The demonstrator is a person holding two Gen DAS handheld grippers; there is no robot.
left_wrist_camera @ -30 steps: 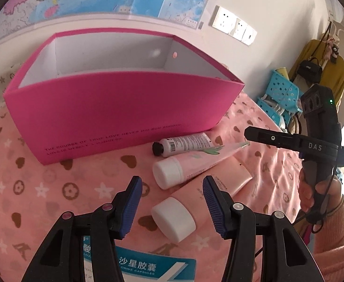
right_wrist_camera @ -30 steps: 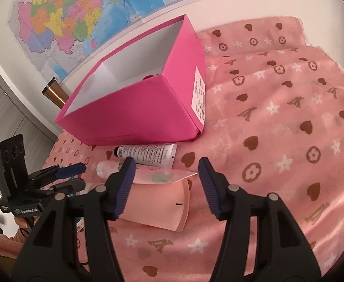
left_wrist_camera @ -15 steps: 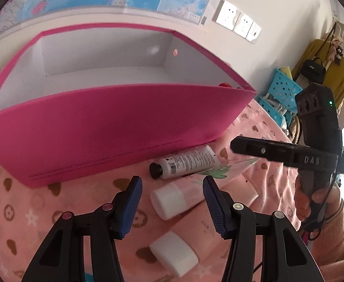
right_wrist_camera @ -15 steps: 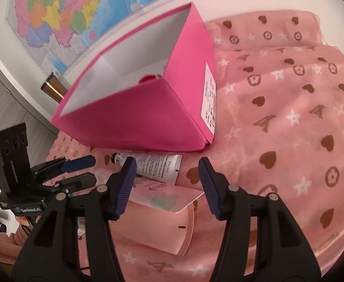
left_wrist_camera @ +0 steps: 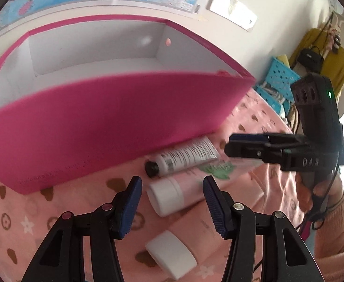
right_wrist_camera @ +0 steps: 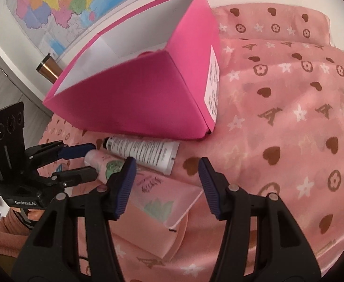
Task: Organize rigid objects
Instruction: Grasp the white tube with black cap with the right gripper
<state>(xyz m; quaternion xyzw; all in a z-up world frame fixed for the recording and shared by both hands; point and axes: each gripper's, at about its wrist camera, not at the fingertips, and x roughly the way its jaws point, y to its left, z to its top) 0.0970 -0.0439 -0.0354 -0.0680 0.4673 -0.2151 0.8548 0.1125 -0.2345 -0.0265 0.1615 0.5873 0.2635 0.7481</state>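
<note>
three tubes lie on the pink cloth [right_wrist_camera: 301, 117] just in front of the pink box [left_wrist_camera: 115, 127], long axes running left to right. left gripper [left_wrist_camera: 170, 202], jaws open and empty, hovers over the white cap of the middle tube [left_wrist_camera: 183, 190], cap between its pads. right gripper [right_wrist_camera: 165, 185], also open and empty, hangs near the flat tails. the black-capped tube [left_wrist_camera: 183, 157] lies nearest the box; the left gripper looks the nearer for a grasp.

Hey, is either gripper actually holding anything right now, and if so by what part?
Nothing is held. The left gripper is open around the cap end of a pink tube, not closed on it. The right gripper is open above the tubes.
</note>
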